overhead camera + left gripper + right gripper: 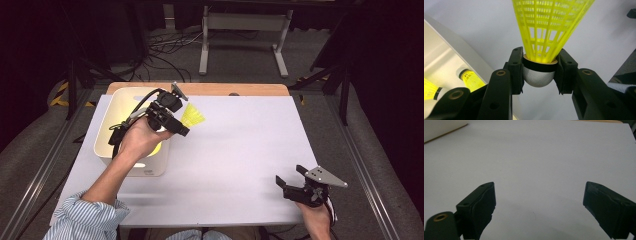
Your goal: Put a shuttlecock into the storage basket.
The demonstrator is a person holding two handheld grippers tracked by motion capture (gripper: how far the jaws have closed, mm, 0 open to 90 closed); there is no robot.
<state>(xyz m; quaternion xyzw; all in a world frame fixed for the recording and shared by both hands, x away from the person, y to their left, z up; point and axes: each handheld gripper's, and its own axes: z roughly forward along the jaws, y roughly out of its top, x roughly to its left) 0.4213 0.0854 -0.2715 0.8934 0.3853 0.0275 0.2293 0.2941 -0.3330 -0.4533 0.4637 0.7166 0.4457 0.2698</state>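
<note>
Left gripper point(184, 125) is held above the right rim of the white bin point(112, 107), its jaws clamped on the cork head of a yellow shuttlecock point(192, 116). In the left gripper view the two black pads point(517, 65) press on either side of the black band and rounded white cork of the shuttlecock point(544, 37), cork end nearest the camera, the yellow mesh skirt flaring away from the jaws. Long axis runs in line with the gripper; in the high view the skirt points to the right and away from the bin, out over the white table sheet point(240, 150), the shuttlecock lifted clear of the sheet and just right of the bin's far right corner. Two more yellow shuttlecocks point(470, 78) lie inside the bin. Right gripper point(291, 176) sits well to the right of the bin, near the sheet's near right corner, jaws apart with only bare sheet point(536, 170) between them.
</note>
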